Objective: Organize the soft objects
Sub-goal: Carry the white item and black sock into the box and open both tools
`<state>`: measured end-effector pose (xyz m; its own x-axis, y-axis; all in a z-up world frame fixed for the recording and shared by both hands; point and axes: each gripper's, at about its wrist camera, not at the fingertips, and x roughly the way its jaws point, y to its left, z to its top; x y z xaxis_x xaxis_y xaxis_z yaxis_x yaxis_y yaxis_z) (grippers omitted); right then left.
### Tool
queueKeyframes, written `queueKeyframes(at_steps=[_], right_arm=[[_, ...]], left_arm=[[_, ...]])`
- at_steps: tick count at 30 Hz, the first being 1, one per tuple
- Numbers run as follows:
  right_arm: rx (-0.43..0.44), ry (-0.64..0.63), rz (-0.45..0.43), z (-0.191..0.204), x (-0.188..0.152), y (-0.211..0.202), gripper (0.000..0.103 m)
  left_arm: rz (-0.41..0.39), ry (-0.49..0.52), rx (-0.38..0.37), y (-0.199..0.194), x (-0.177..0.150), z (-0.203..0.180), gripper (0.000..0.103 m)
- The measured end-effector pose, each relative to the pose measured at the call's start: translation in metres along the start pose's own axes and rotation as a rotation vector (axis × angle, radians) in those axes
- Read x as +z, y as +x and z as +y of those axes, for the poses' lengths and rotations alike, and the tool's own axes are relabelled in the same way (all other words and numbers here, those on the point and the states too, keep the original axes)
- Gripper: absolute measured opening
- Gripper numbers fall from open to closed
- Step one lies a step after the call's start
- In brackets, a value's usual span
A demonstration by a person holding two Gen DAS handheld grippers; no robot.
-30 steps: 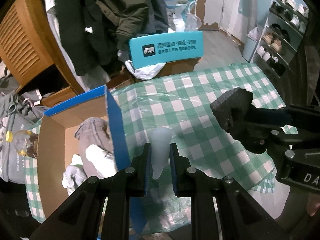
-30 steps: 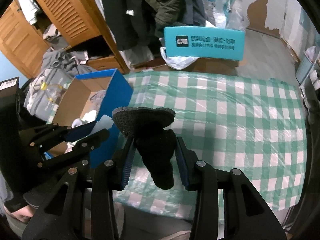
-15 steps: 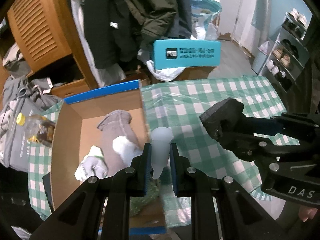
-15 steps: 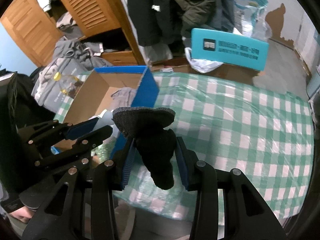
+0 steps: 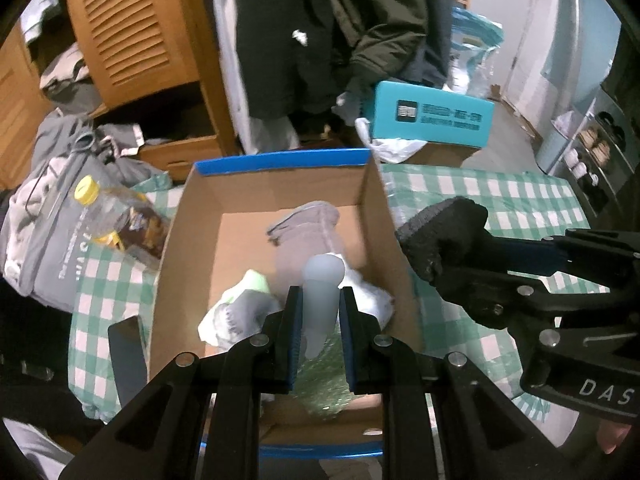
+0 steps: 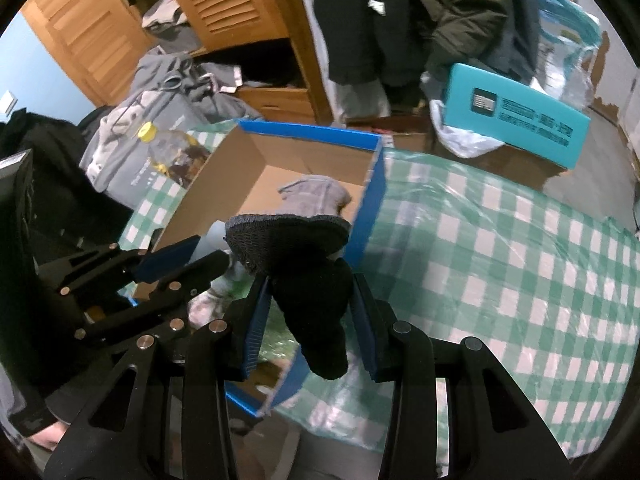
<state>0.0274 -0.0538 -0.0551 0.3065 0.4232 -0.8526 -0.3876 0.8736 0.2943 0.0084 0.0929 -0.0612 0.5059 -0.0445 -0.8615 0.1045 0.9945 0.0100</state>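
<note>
My left gripper [image 5: 319, 300] is shut on a pale grey sock [image 5: 322, 284] and hangs over the open cardboard box [image 5: 280, 164] with blue outer walls. Inside the box lie a grey sock [image 5: 308, 220], a white and green one [image 5: 244, 304] and green bubble wrap. My right gripper [image 6: 310, 292] is shut on a black sock [image 6: 304, 264], above the box's blue right wall [image 6: 372, 216]. In the left wrist view the right gripper [image 5: 456, 240] with its black sock [image 5: 440, 232] sits just right of the box. The left gripper [image 6: 188, 256] shows at the left of the right wrist view.
A green-checked tablecloth [image 6: 500, 248] under clear plastic covers the table to the right of the box. A yellow-capped bottle [image 5: 116, 216] and a grey bag [image 5: 48, 216] lie left of the box. A teal box [image 5: 430, 120], hanging coats and a louvred wooden cupboard [image 5: 124, 32] stand behind.
Both grippers have moved left with their socks, from over the checked cloth to the box. The left one now hangs above the box's inside; the right one has reached its right wall.
</note>
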Motion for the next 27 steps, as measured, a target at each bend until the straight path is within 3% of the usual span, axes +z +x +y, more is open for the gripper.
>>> queueKeyframes(at_steps=[11,19,27], right_arm=[[0.027,-0.012,0.047,0.028,0.012,0.032,0.039],[0.038,-0.013,0.087,0.038,0.015,0.052,0.040],[0.039,-0.001,0.095,0.035,0.015,0.055,0.042]], left_arm=[[0.044,-0.067,0.038,0.019,-0.013,0.042,0.018],[0.079,-0.087,0.055,0.029,-0.016,0.051,0.018],[0.067,-0.097,0.087,0.023,-0.014,0.056,0.035]])
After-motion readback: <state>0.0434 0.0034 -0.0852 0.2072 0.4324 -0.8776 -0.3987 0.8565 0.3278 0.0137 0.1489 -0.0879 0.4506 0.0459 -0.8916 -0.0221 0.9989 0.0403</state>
